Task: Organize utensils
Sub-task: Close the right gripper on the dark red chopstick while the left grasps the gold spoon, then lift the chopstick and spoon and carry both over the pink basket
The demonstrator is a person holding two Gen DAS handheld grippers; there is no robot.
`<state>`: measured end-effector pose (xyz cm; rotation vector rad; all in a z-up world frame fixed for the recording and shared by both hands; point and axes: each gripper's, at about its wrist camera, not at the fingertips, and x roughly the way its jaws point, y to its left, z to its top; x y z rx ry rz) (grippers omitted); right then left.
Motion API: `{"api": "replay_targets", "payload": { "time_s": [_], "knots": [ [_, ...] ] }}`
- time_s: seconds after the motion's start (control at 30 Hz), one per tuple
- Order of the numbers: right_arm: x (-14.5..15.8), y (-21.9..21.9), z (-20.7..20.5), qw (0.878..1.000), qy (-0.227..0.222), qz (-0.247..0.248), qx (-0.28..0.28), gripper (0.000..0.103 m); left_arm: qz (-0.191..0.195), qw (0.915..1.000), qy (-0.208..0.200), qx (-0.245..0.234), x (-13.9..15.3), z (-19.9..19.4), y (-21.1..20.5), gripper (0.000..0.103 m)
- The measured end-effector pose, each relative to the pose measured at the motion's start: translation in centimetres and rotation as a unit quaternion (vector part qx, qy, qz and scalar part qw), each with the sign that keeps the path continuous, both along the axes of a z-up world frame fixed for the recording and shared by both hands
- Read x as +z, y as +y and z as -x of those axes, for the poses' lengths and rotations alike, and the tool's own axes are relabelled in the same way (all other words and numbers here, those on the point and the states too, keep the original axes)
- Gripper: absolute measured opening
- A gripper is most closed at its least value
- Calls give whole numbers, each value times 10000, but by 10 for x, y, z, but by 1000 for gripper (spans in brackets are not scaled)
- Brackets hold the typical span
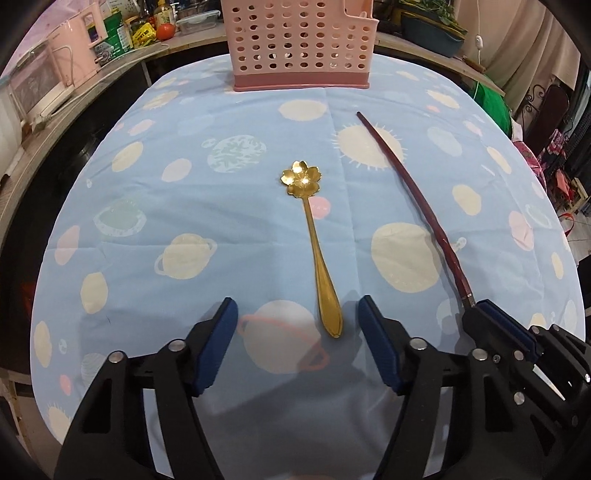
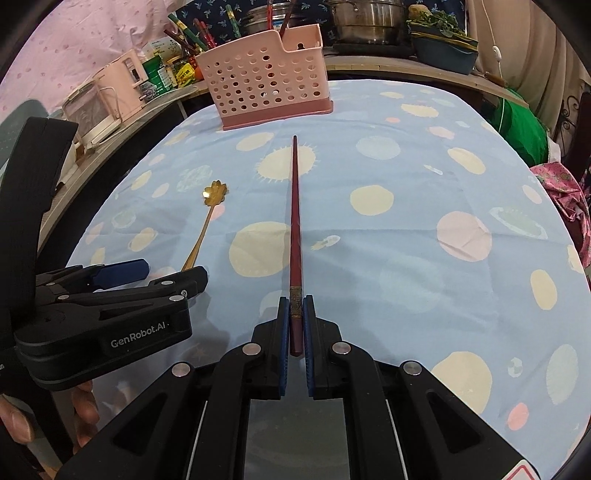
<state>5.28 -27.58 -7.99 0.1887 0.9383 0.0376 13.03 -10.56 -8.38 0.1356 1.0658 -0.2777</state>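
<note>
Right gripper (image 2: 295, 314) is clamped on the chopstick's (image 2: 295, 221) thick end, tip aimed at the pink basket (image 2: 269, 92). Left gripper (image 1: 297, 321) gapes wide around the gold spoon's (image 1: 317, 251) handle, spoon flat on the tablecloth (image 1: 184, 206).

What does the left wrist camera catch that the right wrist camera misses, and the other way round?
Only the left wrist view shows the left claw from behind, open around the gold spoon's handle end, and the spoon's full length.

Only the right wrist view shows the right claw shut on the dark red chopstick, the top of the pink basket with utensils standing in it, and steel pots behind.

Both show spoon, chopstick, basket and the planet-print tablecloth.
</note>
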Motion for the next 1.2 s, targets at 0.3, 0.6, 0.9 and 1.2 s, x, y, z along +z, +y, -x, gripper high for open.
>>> {"api": "replay_targets", "payload": {
  "time_s": [0.3,0.6,0.9,1.2],
  "knots": [
    [-2,1,-1,10000,7,-25,32,7,95,9996,19,-252,4,7,-2,10],
    [21,2,5,9997,-214,-100,45,7,307,9990,-134,-281,32,14,4,10],
    [79,-3,4,9962,-842,-217,33,7,677,9956,-624,-185,91,10,14,4],
    [139,-15,-16,9887,-1404,-518,-7,7,884,9916,-936,-118,133,-9,23,1]
  ]
}}
